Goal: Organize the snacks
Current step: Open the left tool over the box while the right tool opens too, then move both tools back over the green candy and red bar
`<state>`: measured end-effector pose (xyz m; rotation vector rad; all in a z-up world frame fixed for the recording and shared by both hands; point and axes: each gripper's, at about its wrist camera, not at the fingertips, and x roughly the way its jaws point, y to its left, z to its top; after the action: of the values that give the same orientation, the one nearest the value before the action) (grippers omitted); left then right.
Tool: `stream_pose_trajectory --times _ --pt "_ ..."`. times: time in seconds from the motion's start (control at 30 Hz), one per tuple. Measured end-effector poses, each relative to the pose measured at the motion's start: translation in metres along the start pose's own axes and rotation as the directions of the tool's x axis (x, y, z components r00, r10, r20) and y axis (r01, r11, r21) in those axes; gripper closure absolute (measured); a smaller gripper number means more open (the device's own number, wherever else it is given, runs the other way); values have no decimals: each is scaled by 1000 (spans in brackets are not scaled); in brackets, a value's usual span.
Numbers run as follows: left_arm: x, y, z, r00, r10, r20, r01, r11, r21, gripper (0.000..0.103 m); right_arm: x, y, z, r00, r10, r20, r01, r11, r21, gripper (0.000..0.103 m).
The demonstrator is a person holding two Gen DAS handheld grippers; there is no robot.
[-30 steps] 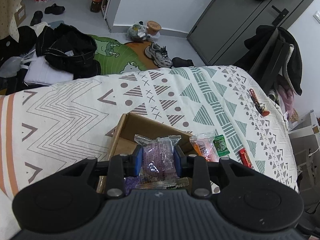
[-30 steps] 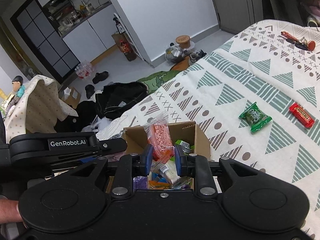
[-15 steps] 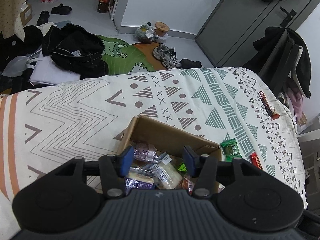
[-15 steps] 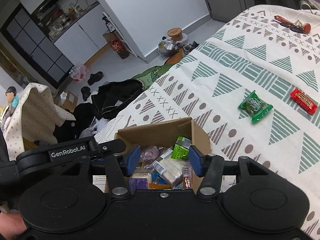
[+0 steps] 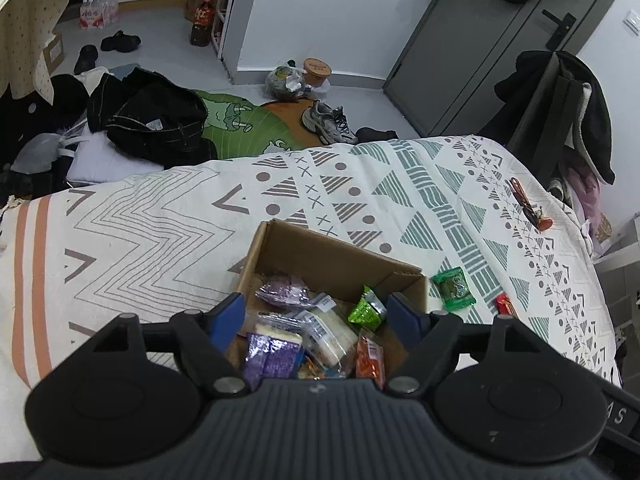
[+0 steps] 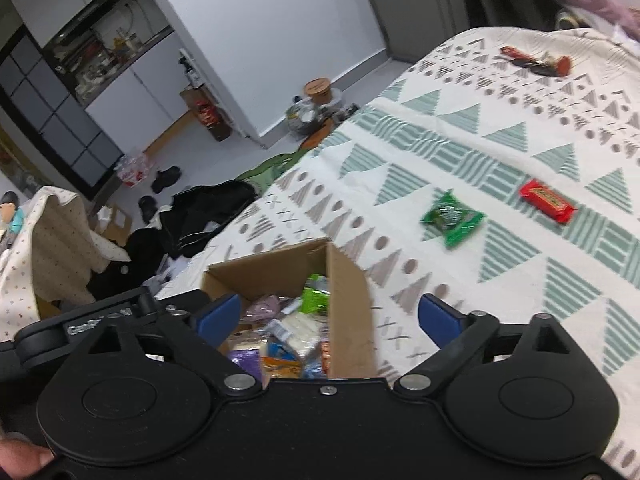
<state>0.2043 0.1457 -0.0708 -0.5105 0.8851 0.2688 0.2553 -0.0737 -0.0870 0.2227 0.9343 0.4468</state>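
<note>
— What lies on the patterned bed [image 5: 168, 216]?
— Nearest, both grippers, left [image 5: 316, 314] and right [image 6: 329, 314], jaws spread and empty, above a snack-filled cardboard box [image 5: 320, 256]; beyond it, a green packet [image 6: 452, 216] and red bar [image 6: 547, 201].

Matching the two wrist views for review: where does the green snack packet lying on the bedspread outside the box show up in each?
Left wrist: green snack packet lies right of centre, just past the cardboard box.
Right wrist: it lies upper right, beyond the box.
Shared landmark: red snack bar, beside it.
</note>
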Motion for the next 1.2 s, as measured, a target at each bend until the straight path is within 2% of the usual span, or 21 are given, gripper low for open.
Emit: stream_pose_trajectory --times 0.2,0.53,0.73,0.87,1.2 --pt "-10 -17 -10 999 12 31 -14 999 39 18 -15 -17 -5 999 -45 30 44 999 24 1" --pt "-12 -51 -24 999 14 47 -19 996 89 18 -36 -54 -7 995 -75 63 71 996 62 0" --pt "-9 -71 -29 1000 12 23 -15 994 111 18 -44 -78 -5 994 -81 73 75 993 86 0" --pt "-7 -88 -32 999 37 30 -42 985 166 18 -47 -95 -2 993 -89 75 80 990 112 0" --pt "9 -123 -40 999 46 14 -48 974 223 18 -52 -137 2 991 -111 74 99 983 155 0"
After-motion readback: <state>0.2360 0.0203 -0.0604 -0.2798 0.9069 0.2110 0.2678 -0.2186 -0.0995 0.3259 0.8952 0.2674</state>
